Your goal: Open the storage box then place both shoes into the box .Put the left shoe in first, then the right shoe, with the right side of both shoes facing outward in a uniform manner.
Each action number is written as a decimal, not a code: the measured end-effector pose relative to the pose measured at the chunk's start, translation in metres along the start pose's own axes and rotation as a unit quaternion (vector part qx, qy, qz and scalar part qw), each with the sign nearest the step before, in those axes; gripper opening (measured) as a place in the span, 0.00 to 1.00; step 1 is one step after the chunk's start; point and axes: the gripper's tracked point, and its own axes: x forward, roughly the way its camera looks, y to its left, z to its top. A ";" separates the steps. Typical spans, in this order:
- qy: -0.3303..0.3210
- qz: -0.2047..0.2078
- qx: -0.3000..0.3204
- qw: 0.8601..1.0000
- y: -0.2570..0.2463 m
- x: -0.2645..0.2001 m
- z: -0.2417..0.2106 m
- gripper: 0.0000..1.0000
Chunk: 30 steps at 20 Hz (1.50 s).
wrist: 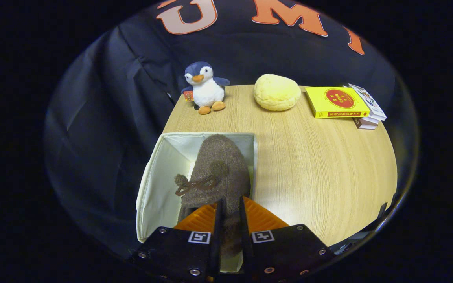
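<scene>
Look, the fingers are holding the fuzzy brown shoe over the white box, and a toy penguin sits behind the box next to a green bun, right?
Nearly. The gripper view shows the bun is yellow, not green. The fingers do hold the fuzzy brown shoe over the white box, and the toy penguin sits beyond.

A staged recording booth is showing here, not a lived-in room: black cloth (pixel 104 98) is hanging as the wall behind a round wooden table (pixel 313 165), and household props are sitting along its far edge: a plush penguin (pixel 206 87), a yellow cushion (pixel 277 92), stacked books (pixel 342 103).
</scene>
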 end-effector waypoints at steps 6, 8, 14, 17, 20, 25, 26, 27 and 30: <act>-0.030 0.061 0.001 0.998 0.010 -0.032 0.022 0.36; -0.055 0.080 0.003 0.995 0.005 -0.046 0.036 0.44; -0.165 0.081 -0.021 0.983 -0.053 -0.088 0.079 0.74; -0.201 0.081 -0.010 0.976 -0.090 -0.110 0.094 0.83; -0.257 0.065 -0.005 0.964 -0.136 -0.135 0.114 0.90; -0.362 0.024 -0.017 0.932 -0.207 -0.185 0.147 0.94; -0.383 0.017 -0.020 0.924 -0.218 -0.196 0.152 0.95; -0.400 0.013 -0.021 0.916 -0.228 -0.204 0.156 0.96; -0.432 0.005 -0.017 0.902 -0.254 -0.223 0.158 0.98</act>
